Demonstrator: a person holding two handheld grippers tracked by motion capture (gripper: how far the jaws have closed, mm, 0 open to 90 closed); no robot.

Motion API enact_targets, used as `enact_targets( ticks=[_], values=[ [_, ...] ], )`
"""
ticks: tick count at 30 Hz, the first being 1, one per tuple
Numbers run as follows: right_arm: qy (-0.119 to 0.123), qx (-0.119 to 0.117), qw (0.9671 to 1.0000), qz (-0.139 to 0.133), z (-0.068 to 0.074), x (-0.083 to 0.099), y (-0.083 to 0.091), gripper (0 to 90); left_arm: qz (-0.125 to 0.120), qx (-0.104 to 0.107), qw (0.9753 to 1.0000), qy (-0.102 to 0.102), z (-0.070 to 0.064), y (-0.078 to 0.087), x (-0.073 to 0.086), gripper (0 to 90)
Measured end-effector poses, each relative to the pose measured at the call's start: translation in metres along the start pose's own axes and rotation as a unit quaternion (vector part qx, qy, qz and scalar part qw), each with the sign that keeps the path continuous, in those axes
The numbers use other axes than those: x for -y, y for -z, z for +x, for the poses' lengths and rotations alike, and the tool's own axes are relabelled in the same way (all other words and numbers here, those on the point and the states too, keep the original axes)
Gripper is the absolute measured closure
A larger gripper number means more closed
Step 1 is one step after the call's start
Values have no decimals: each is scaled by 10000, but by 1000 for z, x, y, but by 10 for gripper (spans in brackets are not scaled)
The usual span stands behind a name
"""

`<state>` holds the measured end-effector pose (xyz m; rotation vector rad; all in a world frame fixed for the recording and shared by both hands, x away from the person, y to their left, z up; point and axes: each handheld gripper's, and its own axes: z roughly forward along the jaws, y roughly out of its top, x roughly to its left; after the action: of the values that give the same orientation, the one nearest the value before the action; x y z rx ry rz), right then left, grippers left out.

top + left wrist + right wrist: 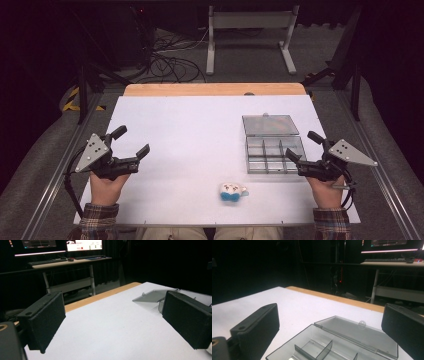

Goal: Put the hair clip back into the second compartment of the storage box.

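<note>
1. White table top (200, 145) is taken as landmark; a wooden strip (215, 89) is seen along its far edge.
2. Clear compartment box (272, 145) is placed on the table's right half, lid (270, 125) laid open flat on the far side, dividers visible; compartments look empty in the right gripper view.
3. Left gripper (134, 142) is held over the table's left part, near the front edge, jaws spread wide apart, nothing between them.
4. Right gripper (302, 146) is held over the table's right part, just beside the box's right front corner, jaws spread apart, nothing gripped.
5. Small white and blue plush toy (232, 191) is lying on the table near the front edge, just in front of the box, apart from both grippers.
</note>
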<state>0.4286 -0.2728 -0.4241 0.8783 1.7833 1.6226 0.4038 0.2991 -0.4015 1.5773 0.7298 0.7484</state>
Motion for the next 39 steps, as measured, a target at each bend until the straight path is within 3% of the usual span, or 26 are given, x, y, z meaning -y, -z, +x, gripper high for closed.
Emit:
enact_targets(
  ticks=[8, 17, 22, 28, 39],
  values=[
    [100, -192, 9995, 220, 7, 3, -8, 4, 108, 33, 9999, -76, -1, -1, 0, 49],
    [162, -336, 9983, 450, 14, 5, -13, 2, 39, 83, 9999, -77, -4, 0, 0, 49],
    [215, -548, 9961, 652, 20, 8, -20, 3, 91, 90, 9999, -95, -5, -1, 0, 49],
    [278, -629, 9940, 849, 25, 11, -27, 7, 115, 94, 9999, -84, -5, -1, 0, 48],
    [437, -897, 9868, 1277, 33, 18, -39, 26, 144, 109, 9998, -100, -5, -1, 0, 47]
  ],
)
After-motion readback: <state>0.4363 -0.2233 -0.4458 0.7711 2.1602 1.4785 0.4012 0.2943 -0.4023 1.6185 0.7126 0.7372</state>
